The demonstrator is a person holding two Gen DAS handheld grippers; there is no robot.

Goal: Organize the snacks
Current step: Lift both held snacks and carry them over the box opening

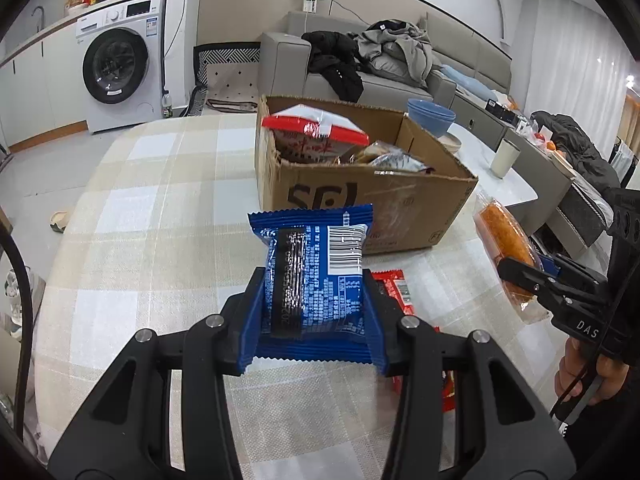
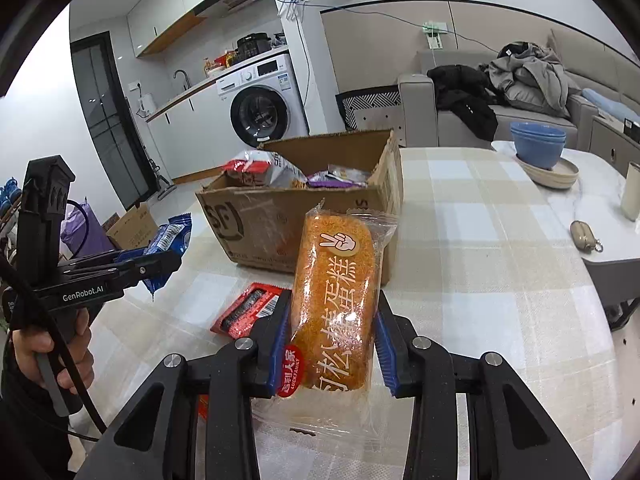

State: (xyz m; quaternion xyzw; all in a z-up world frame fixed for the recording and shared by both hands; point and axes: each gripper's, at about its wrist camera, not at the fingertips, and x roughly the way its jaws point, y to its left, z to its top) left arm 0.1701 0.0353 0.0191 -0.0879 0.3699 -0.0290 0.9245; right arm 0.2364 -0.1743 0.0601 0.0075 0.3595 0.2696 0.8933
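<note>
Two grippers, each loaded. Left gripper (image 1: pixel 314 304) clamped tight on blue foil snack packet (image 1: pixel 316 264), packet lifted off checked tablecloth (image 1: pixel 140 240). Centre: flat red snack packet (image 2: pixel 250 312) lying on cloth, just in front of open brown cardboard box (image 1: pixel 360 196) part-filled with snack bags. Right gripper (image 2: pixel 332 344) pinched on clear-wrapped orange floss cake (image 2: pixel 334 300), held up near box front.
</note>
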